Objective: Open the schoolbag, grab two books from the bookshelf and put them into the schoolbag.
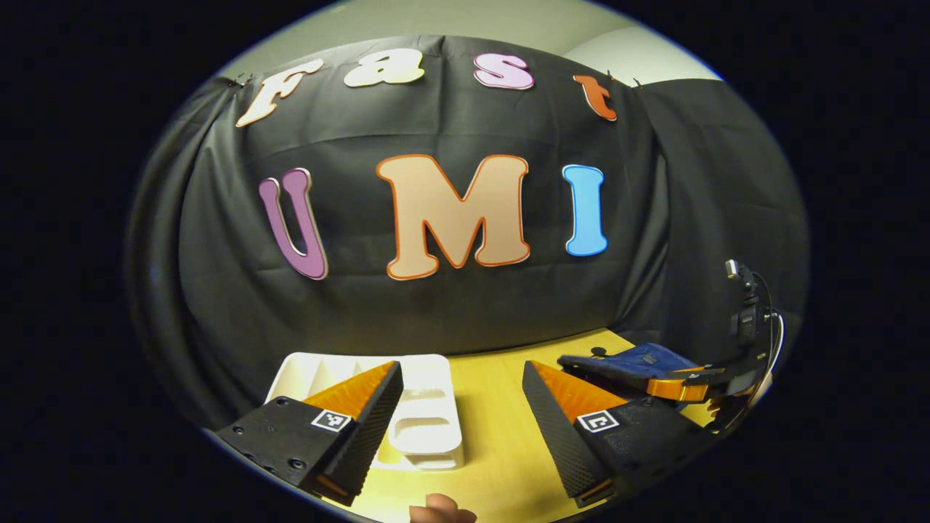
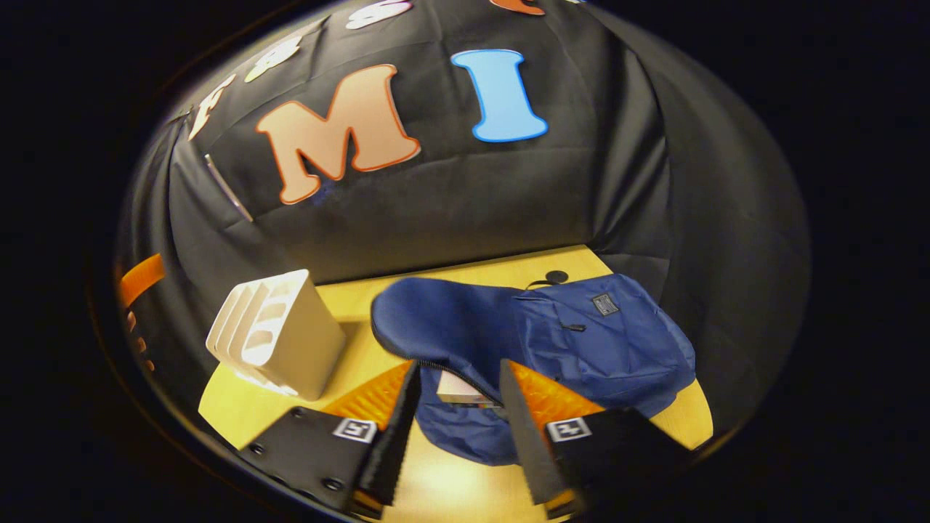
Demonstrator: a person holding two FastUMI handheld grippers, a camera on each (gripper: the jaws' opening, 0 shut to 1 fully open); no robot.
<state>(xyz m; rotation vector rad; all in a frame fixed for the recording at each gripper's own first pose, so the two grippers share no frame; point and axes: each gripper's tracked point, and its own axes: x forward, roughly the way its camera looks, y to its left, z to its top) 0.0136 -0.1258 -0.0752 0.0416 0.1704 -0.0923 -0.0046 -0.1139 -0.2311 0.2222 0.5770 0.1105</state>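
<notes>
The blue schoolbag (image 2: 581, 341) lies flat on the yellow table (image 2: 349, 298), its zipped mouth open toward me. A pale book (image 2: 465, 388) shows inside the mouth. My right gripper (image 2: 459, 370) is open, its fingertips on either side of that book at the mouth, with a small gap visible on the left. The white bookshelf rack (image 2: 280, 341) stands to the left of the bag, and its slots look empty. In the left gripper view my left gripper (image 1: 461, 370) is open over bare table, with the rack (image 1: 429, 414) just left of it. The bag (image 1: 639, 363) and the right gripper (image 1: 679, 390) are far right.
The black cloth wall closes the table at the back and on the right. A fingertip of a hand (image 1: 439, 510) shows at the bottom edge of the left gripper view. Bare yellow tabletop (image 1: 494, 407) lies between rack and bag.
</notes>
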